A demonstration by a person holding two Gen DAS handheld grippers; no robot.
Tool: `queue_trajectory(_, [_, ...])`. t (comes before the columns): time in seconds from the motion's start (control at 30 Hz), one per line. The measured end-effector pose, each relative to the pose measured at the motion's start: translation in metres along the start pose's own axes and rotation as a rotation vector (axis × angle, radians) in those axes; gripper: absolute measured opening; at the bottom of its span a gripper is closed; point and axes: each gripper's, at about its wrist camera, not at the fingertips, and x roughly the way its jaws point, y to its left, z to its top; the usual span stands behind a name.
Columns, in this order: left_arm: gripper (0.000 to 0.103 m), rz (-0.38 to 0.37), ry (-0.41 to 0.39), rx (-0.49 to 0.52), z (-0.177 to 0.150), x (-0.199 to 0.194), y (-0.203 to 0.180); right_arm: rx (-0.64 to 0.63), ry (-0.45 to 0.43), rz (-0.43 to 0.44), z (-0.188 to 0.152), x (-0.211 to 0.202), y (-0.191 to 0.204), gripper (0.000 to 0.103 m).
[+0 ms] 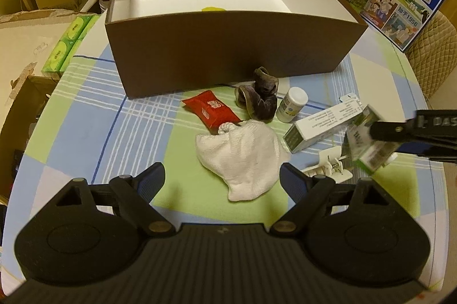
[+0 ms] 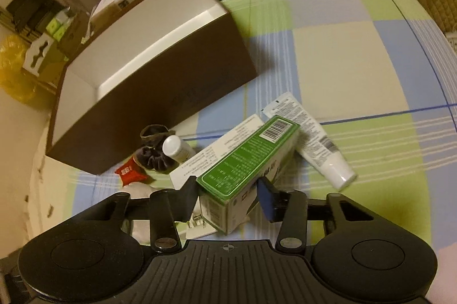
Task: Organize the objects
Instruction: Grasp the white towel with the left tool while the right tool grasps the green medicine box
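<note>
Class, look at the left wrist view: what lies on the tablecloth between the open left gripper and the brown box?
In the left wrist view, a white cloth lies nearest the left gripper, then a red packet, before the brown box.

Left gripper (image 1: 222, 181): matte black body, ribbed central plate, two round side housings with recessed discs, triangular cut-outs, brass-coloured pivot screws, blue-padded fingers (image 1: 294, 184). Right gripper (image 2: 228, 194): same black build, crosshair mark on ribbed plate, blue finger pad (image 2: 267, 199); white lettering on its side, partly cut off.
</note>
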Motion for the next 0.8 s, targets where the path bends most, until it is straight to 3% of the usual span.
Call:
queue_trajectory(0.13, [0.085, -0.019, 0.007, 0.005, 0.0, 0.006, -0.003, -0.021, 0.004, 0.012, 0.001, -0.014, -0.013, 0.034])
queue_trajectory(0.3, [0.085, -0.041, 0.015, 0.013, -0.001, 0.015, -0.009, -0.108, 0.029, -0.07, -0.017, -0.017, -0.027, 0.027])
queue_trajectory(0.57, [0.086, -0.045, 0.025, 0.012, -0.002, 0.032, -0.013, -0.157, 0.06, -0.073, -0.048, -0.002, -0.045, 0.028])
queue_trajectory(0.63, [0.086, -0.044, 0.019, 0.004, -0.002, 0.037, -0.014, -0.167, 0.048, -0.084, -0.05, -0.001, -0.045, 0.029])
queue_trajectory(0.8, [0.087, -0.025, 0.018, -0.03, -0.001, 0.053, -0.014, -0.19, 0.032, -0.114, -0.05, 0.001, -0.045, 0.047])
